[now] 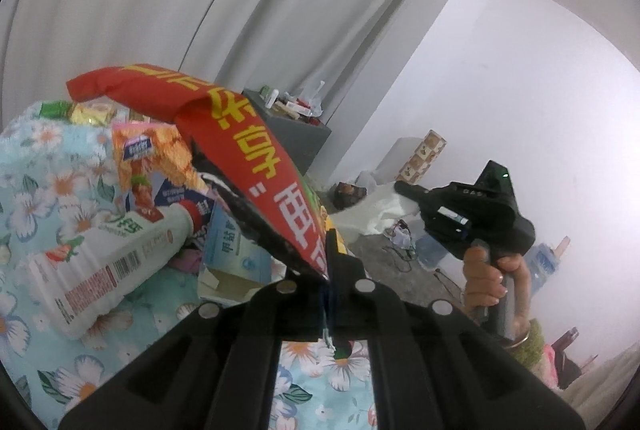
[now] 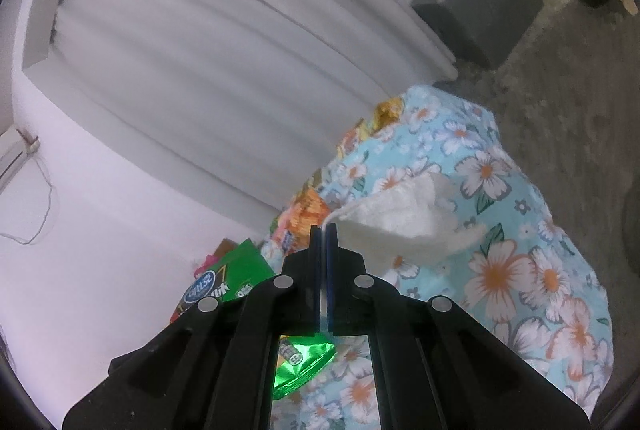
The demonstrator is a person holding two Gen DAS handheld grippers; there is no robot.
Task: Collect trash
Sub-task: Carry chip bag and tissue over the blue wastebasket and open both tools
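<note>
Your left gripper point(image 1: 326, 262) has its fingers squeezed shut on the bottom corner of the red snack bag point(image 1: 240, 150), so the bag sticks up and away from you, lifted off the flowery cloth point(image 1: 48, 190). You hold it by a corner because the bag is thin and floppy, and a pinch on the edge is the easy way to lift it. Under the red bag, more trash lies in a heap on the flowery cloth: a white yogurt bottle point(image 1: 108, 262) on its side, an orange snack bag point(image 1: 148, 158) behind the bottle, and a blue open box point(image 1: 236, 262) just beside the bottle. Your right gripper point(image 2: 324, 228) has its fingers pressed close together with a thin bit of the white tissue point(image 2: 404, 218) caught between the tips, so the tissue hangs just above the flowery cloth. The pinch looks small, so I think the tissue could slip out if you swing fast. A shiny green wrapper point(image 2: 304, 362) sits on the cloth right below the right gripper, and a green snack bag point(image 2: 232, 278) lies by the cloth's edge, near the wall. No bin shows in either view, so I cannot tell where the trash goes.
</note>
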